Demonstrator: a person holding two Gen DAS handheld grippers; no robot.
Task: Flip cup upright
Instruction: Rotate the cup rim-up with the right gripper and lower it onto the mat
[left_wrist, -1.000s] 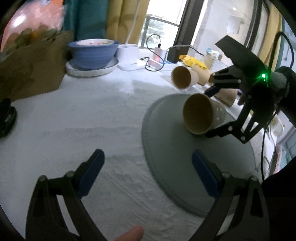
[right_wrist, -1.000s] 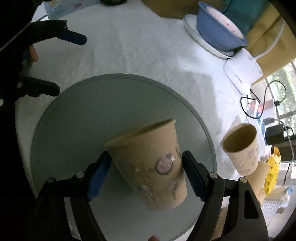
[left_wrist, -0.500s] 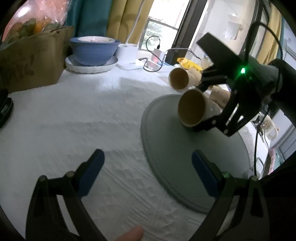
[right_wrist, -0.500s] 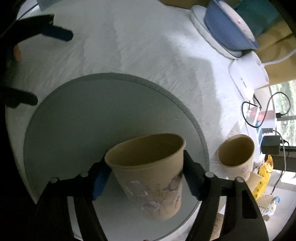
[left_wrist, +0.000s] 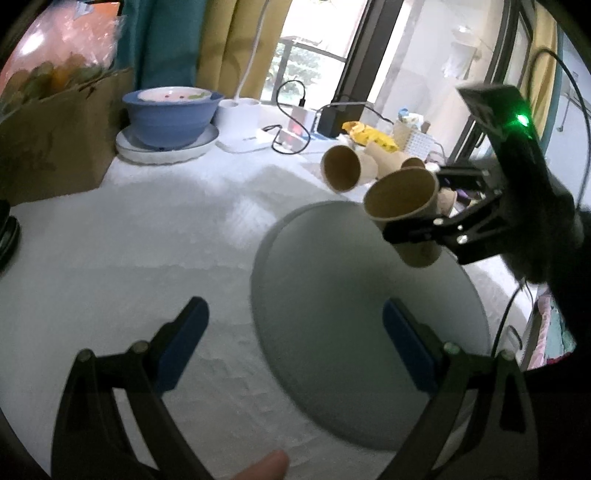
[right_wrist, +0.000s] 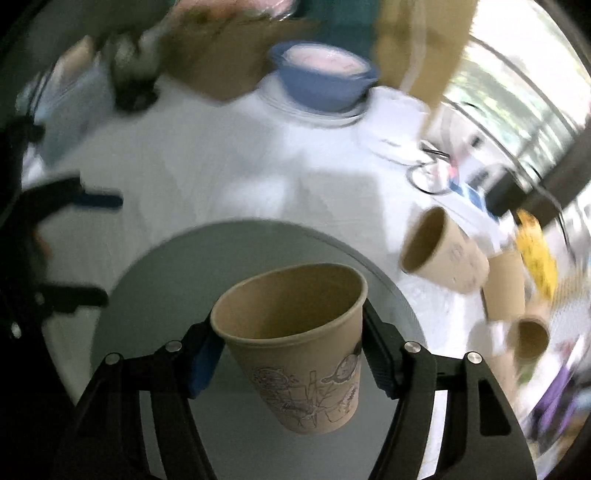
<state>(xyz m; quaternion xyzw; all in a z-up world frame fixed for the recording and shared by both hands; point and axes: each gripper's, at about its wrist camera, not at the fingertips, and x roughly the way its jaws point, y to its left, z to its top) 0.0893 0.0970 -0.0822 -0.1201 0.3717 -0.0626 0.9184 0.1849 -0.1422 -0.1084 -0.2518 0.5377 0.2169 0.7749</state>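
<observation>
While we are holding the paper cup mouth-up above the grey round tray in the right hand-held gripper, the left hand-held gripper gaping empty, we are risking crushing its thin wall or dropping it tilted.

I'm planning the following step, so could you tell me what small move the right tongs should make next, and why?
Probably lower straight down. The right tongs are shut on the paper cup, which is mouth-up and lifted above the grey round tray, base apparently clear of it. Release only once the base sits flat.
</observation>
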